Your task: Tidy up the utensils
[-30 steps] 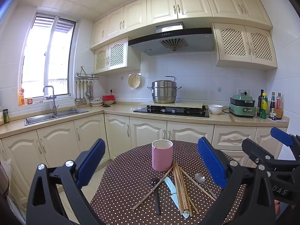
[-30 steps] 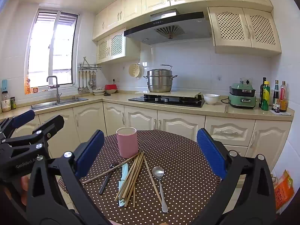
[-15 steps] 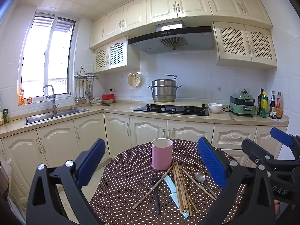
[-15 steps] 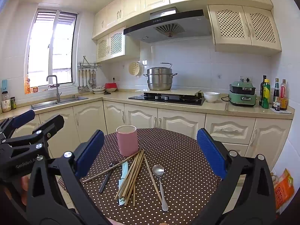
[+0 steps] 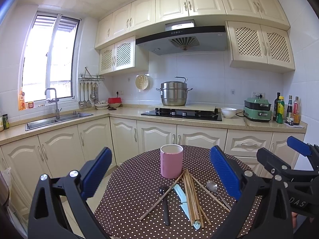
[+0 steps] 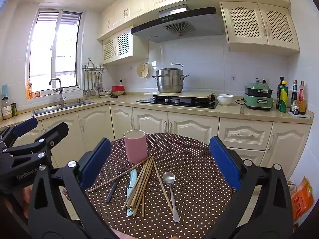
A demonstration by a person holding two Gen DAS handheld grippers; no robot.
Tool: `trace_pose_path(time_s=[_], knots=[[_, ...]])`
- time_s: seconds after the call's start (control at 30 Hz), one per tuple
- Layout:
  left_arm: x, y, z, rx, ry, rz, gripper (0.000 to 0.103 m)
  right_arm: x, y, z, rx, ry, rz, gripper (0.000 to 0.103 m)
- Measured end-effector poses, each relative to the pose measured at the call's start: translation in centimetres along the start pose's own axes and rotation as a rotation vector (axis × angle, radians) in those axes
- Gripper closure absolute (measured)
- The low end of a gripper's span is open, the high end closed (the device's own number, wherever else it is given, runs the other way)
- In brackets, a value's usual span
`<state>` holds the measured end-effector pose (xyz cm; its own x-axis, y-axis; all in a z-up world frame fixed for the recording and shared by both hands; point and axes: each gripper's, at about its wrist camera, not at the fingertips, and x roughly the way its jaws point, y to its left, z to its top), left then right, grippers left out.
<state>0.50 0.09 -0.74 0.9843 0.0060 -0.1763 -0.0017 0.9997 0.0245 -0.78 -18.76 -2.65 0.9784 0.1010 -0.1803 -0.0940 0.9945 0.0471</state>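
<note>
A pink cup stands upright on a round brown polka-dot table. In front of it lie several wooden chopsticks, a light blue knife, a black utensil and a metal spoon. My left gripper hovers open above the near edge, holding nothing. My right gripper is open and empty too, to the right of the left one.
Behind the table runs a kitchen counter with cream cabinets, a sink, a black hob with a steel pot, a white bowl, a green appliance and bottles. An orange packet lies low at right.
Both views have shifted slightly downward, so the cup and cabinets sit a little higher in the frames. The utensils have not moved and both grippers stay open.
</note>
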Motion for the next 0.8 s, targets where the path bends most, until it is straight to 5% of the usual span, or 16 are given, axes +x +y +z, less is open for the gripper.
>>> trace_pose_path(time_s=[0.8], knots=[[3.6,0.3,-1.2,0.006,0.073,0.007,0.006,3.5,-0.3,-1.1,-0.003,0.068,0.006,0.006]])
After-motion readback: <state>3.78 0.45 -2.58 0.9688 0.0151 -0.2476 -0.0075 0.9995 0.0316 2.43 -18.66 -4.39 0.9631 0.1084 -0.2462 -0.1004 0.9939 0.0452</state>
